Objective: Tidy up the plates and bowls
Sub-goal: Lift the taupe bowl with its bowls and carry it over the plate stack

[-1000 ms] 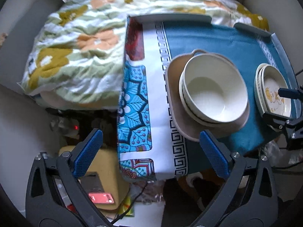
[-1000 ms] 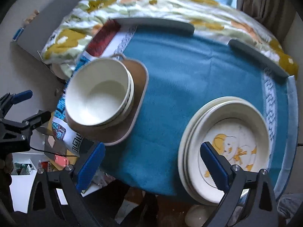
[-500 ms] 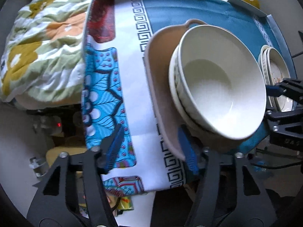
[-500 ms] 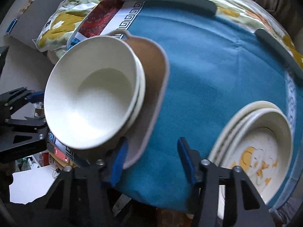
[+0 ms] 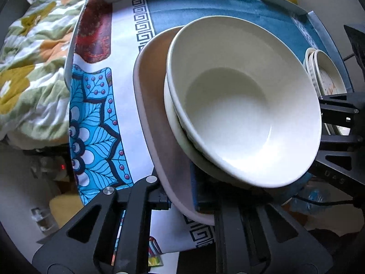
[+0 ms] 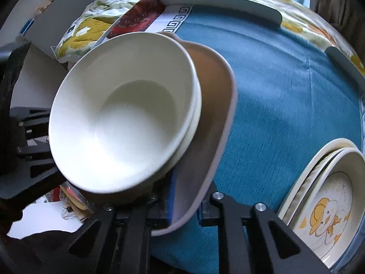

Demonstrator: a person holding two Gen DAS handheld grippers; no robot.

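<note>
- Two grippers on one load: your left gripper (image 5: 180,196) and right gripper (image 6: 183,203) each have their fingers pinched narrow on the near rim of the tan tray (image 5: 157,123), one toward each near corner, blue pads above and below the lip.
- The tray sits at the left side of the tabletop (image 6: 285,96) on the blue cloth, with its near edge at or just past the table's edge. I can't tell whether it's lifted off the cloth yet.
- Two white bowls (image 5: 246,105) are nested on the tray, and the top one looks tilted inside the lower one, not seated flat.
- Over on the right there's a stack of plates (image 6: 328,201), the top one with a yellow duck on it, well apart from the tray.
- Handling guess: the bowls look ceramic, so heavy, glazed, slippery and breakable. The tray looks stiff but its rim is thin, and all the weight sits beyond your fingers.
- Keep the tray level, since any tilt could slide those loose bowls right off.
</note>
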